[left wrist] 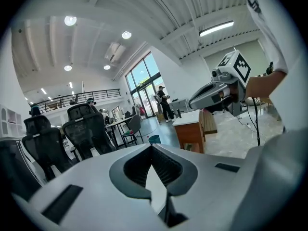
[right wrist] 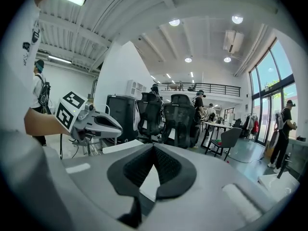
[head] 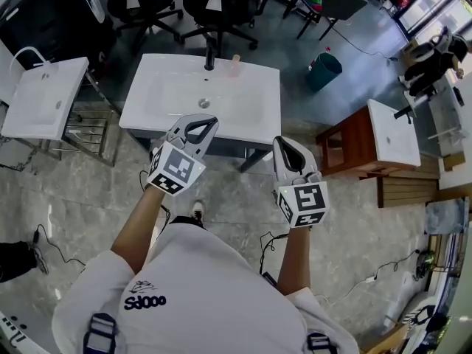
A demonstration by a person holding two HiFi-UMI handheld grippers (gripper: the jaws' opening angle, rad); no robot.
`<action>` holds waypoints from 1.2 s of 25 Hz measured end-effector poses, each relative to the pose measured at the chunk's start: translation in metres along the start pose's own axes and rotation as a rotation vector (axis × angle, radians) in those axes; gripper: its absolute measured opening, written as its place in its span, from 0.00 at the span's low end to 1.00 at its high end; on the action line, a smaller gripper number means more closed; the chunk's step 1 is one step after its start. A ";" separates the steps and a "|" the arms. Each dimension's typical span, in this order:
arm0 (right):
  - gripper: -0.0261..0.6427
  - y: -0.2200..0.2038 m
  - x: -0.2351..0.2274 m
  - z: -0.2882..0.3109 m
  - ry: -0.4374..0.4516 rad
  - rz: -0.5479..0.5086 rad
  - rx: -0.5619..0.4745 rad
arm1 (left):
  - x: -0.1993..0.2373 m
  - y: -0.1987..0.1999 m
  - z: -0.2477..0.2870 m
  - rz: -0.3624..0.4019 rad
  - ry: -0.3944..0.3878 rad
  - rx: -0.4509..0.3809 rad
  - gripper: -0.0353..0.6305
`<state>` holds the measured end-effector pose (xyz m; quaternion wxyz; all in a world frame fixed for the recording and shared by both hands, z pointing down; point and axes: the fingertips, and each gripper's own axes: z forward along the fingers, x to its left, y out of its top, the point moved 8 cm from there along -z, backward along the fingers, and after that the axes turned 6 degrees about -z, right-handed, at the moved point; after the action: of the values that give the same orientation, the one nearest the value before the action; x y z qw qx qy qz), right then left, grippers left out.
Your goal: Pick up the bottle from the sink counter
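A small pale bottle stands upright at the back edge of the white sink counter, just right of the dark faucet. My left gripper hovers over the counter's front edge, shut with nothing in it, well short of the bottle. My right gripper is also shut and empty, and hangs in front of the counter's right corner. In the left gripper view the jaws meet at their tips, and in the right gripper view the jaws do the same. Neither gripper view shows the bottle.
A second white sink on a metal stand is at the left. A wooden cabinet with a basin stands at the right. Black office chairs are behind the counter, and a teal bin is at the back right. Cables lie on the marble floor.
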<state>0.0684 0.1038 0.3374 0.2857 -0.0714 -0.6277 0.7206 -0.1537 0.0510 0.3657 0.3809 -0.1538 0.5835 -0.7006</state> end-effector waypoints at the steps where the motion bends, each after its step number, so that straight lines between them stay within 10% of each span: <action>1: 0.05 0.000 -0.003 0.007 -0.001 0.001 0.003 | 0.006 -0.002 0.005 -0.003 -0.001 0.001 0.06; 22: 0.05 -0.018 -0.075 0.110 -0.053 0.042 0.039 | 0.091 -0.024 0.095 -0.071 0.035 0.039 0.06; 30: 0.05 -0.034 -0.122 0.149 0.046 0.020 0.028 | 0.111 -0.024 0.134 -0.114 0.198 0.070 0.06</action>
<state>0.1114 -0.0844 0.3679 0.2938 -0.0902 -0.6099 0.7304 -0.1475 -0.1218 0.3991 0.2862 -0.1033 0.5839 -0.7527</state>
